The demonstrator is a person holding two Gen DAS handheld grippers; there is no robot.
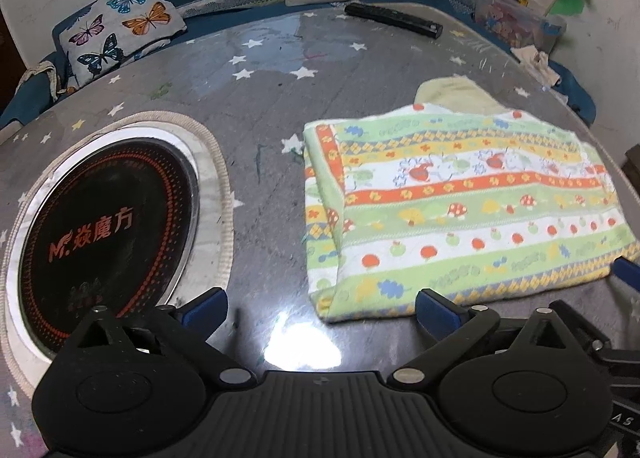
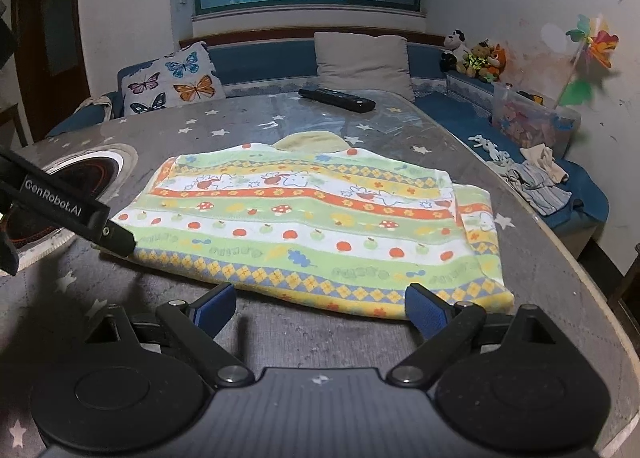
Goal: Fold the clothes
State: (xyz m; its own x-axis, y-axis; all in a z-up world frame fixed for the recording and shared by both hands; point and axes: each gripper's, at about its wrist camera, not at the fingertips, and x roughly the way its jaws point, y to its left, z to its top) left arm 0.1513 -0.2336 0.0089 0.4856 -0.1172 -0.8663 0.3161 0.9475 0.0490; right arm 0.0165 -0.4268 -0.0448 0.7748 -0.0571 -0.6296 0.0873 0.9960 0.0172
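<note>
A folded cloth (image 1: 460, 201) (image 2: 304, 217) with green, orange and yellow stripes, mushrooms and apples lies flat on the grey star-patterned table (image 1: 260, 105) (image 2: 320, 334). A pale yellow piece (image 1: 456, 95) (image 2: 310, 141) pokes out from under its far edge. My left gripper (image 1: 320, 304) is open at the cloth's near left corner, nothing between its blue pads. My right gripper (image 2: 320, 304) is open just before the cloth's near edge, gripping nothing. The left gripper's black body (image 2: 68, 209) reaches in by the cloth's left corner. A blue fingertip (image 1: 626, 270) of the right gripper shows at the cloth's right edge.
A round black induction hob (image 1: 104, 217) (image 2: 76, 181) is set into the table left of the cloth. A black remote (image 1: 394, 19) (image 2: 338, 97) lies at the far side. Cushions line the blue bench (image 2: 260, 61); loose clothes (image 2: 536, 181) and a toy box (image 2: 532, 121) sit to the right.
</note>
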